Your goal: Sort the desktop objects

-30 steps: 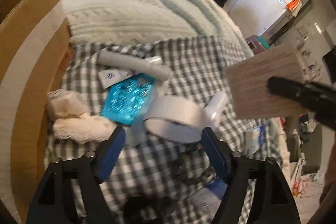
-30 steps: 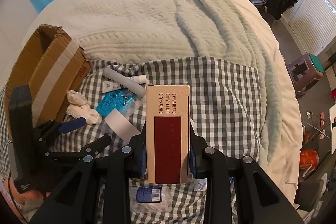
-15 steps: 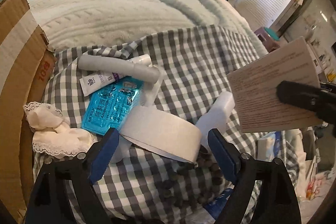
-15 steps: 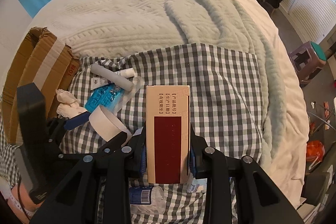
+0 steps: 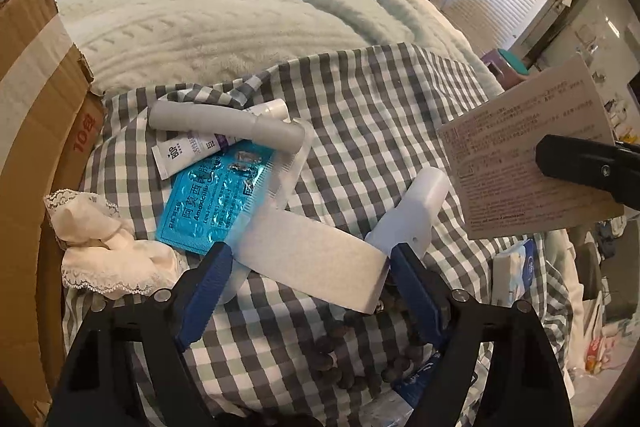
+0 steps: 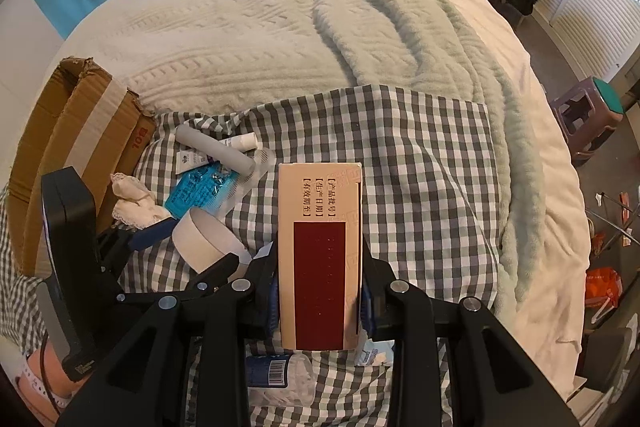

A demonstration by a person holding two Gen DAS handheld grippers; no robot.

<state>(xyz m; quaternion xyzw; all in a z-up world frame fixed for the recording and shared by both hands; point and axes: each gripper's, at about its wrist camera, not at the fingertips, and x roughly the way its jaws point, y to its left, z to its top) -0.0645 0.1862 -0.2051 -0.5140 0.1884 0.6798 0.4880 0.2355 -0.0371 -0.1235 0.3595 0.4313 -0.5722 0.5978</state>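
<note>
left gripper [image 5: 308, 269]: jaws closing around tape roll [image 5: 310, 259], pads not yet pressing | right gripper [image 6: 320, 301]: clamps medicine box [image 6: 320, 247] | risk: tilted roll may slip sideways.

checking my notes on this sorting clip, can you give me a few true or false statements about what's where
1. The right gripper holds a tan box. True.
2. The tape roll sits between the left gripper fingers. True; they are closing.
3. The blue pill pack lies inside the cardboard box. False; it lies on the checked cloth.
4. The grey tube stands upright. False; it lies flat.
5. The lace cloth is beside the cardboard box. True.
</note>
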